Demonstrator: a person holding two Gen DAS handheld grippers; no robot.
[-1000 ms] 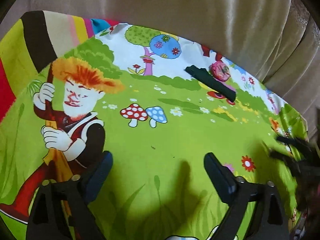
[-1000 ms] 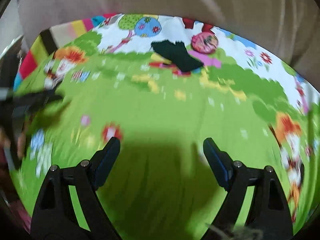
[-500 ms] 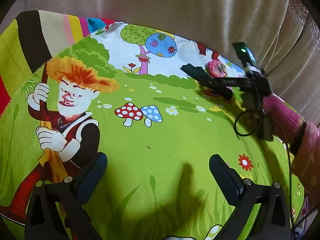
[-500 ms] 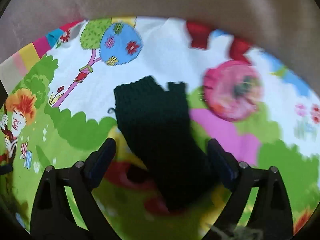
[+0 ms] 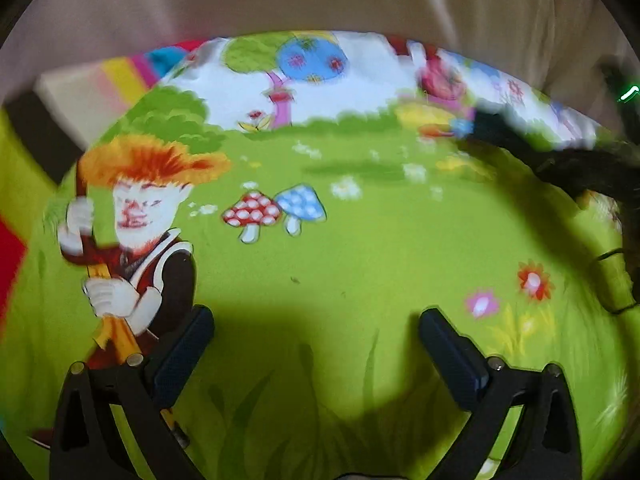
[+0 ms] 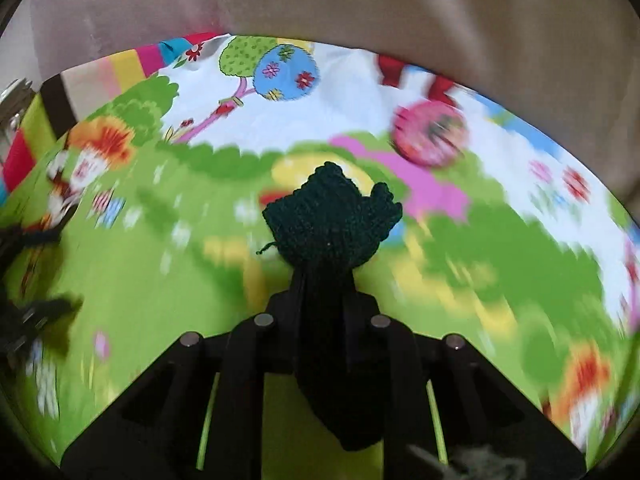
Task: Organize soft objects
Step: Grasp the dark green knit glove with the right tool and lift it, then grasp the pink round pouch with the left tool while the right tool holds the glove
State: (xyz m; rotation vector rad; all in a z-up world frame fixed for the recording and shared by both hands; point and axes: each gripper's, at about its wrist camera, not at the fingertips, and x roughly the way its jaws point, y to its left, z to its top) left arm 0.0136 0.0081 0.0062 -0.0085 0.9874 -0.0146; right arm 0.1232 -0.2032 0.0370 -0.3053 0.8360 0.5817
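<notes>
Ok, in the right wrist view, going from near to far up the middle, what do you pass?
Right tongs shut on the dark green knitted piece, then the printed cartoon sheet, then the beige fabric behind.

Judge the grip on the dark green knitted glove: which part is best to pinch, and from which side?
The dark green knitted glove is best pinched across its narrow cuff end, coming in from the near side along its length. The right gripper, whose jaws have just been closing, is shut there now: the knit bunches thin between the fingers, while the wider hand part fans out beyond them.
</notes>
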